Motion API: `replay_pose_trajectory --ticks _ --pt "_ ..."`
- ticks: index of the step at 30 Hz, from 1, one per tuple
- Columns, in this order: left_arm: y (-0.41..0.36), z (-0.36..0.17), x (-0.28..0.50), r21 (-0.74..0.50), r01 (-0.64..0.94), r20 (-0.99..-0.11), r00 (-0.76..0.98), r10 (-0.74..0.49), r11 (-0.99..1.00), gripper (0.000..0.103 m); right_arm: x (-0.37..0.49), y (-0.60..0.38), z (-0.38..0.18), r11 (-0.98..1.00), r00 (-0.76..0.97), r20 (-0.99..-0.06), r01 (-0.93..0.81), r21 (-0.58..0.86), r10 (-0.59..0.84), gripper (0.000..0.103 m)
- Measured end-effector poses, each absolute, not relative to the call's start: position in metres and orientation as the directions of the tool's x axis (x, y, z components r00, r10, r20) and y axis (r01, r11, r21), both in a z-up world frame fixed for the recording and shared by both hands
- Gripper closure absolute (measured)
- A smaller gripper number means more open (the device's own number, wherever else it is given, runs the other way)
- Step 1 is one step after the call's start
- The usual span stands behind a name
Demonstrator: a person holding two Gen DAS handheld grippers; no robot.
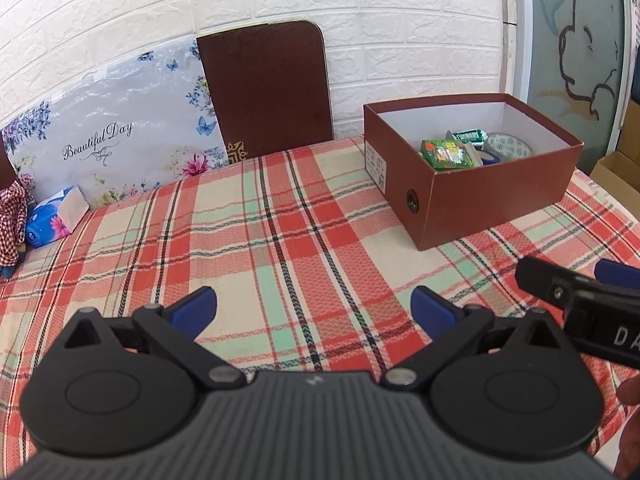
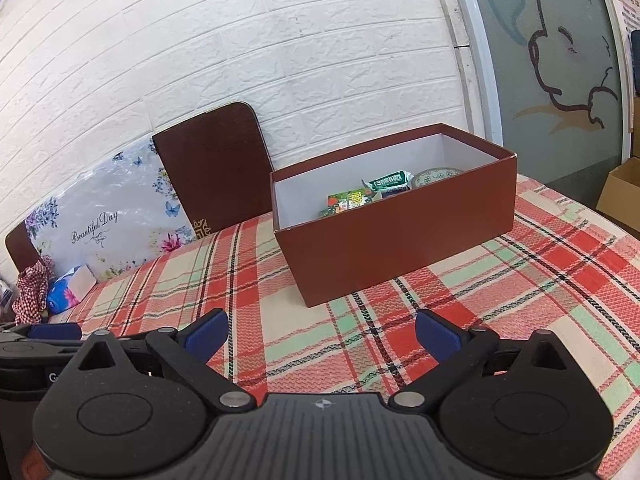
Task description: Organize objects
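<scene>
A brown open box (image 1: 500, 200) stands on the plaid cloth at the right; it also shows in the right wrist view (image 2: 400, 248). Inside lie a green packet (image 1: 448, 154), a green-and-white packet (image 1: 470, 136) and a patterned tape roll (image 1: 508, 146); the right wrist view shows the same packets (image 2: 348, 200) (image 2: 386, 182) and roll (image 2: 434, 176). My left gripper (image 1: 314, 310) is open and empty over the cloth, short of the box. My right gripper (image 2: 322, 338) is open and empty, in front of the box; part of it shows at the right edge of the left wrist view.
The brown box lid (image 1: 266, 88) and a floral board (image 1: 112, 136) lean on the white brick wall. A blue tissue pack (image 1: 56, 216) and a checked cloth (image 1: 10, 216) lie at the far left. A cardboard carton (image 2: 622, 196) stands beyond the table's right edge.
</scene>
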State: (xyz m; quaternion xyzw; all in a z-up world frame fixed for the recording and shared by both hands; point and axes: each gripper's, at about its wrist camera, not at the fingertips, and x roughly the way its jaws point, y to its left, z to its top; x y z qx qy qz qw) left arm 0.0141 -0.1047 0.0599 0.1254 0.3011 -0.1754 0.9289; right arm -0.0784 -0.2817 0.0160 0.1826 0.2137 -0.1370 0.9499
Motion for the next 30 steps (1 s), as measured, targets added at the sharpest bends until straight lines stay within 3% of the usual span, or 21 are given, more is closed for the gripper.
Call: replay_pose_trajectory --ticks 9,30 --pt "-0.107 0.05 0.015 0.125 0.409 -0.638 0.731 -0.243 0.904 0.0 -0.079 -0.286 0.006 0.877 0.86 -0.476 0.362 0.317 -0.183 0.003" --pt "-0.104 0.051 0.012 0.116 0.41 -0.625 0.738 -0.254 0.904 0.0 -0.082 -0.287 0.005 0.872 0.86 -0.468 0.378 0.312 -0.206 0.002"
